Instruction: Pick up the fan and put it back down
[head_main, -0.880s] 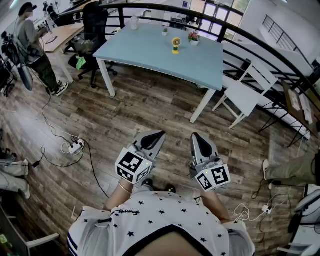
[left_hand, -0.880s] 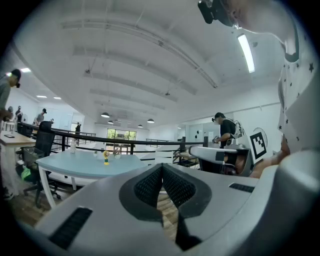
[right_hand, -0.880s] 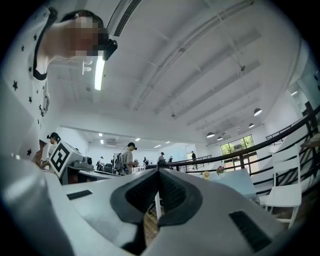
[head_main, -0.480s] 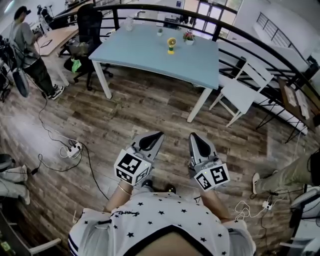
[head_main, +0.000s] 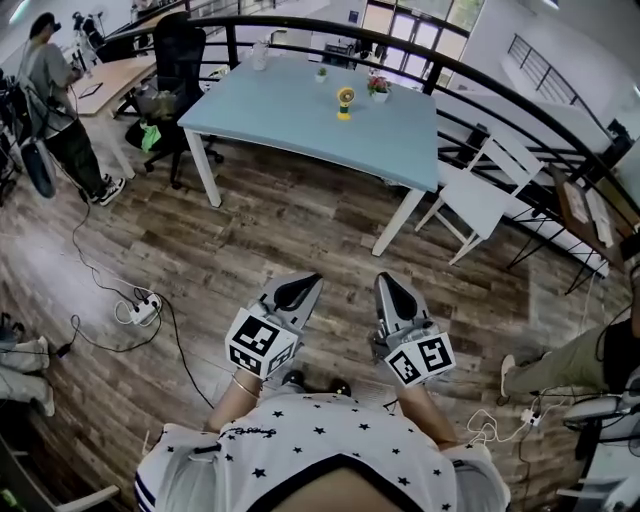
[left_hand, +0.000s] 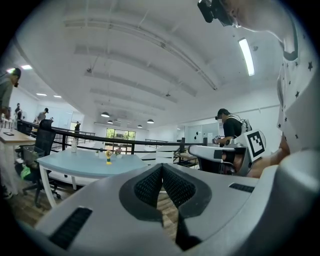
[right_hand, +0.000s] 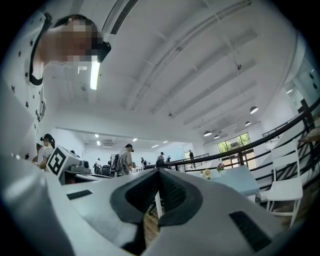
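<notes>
The fan (head_main: 345, 99) is small and yellow, a round head on a short stand. It stands upright on the pale blue desk (head_main: 290, 125), toward the far edge, near a potted plant (head_main: 378, 86).

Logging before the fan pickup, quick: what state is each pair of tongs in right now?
Left tongs: closed, holding nothing.
Right tongs: closed, holding nothing.
</notes>
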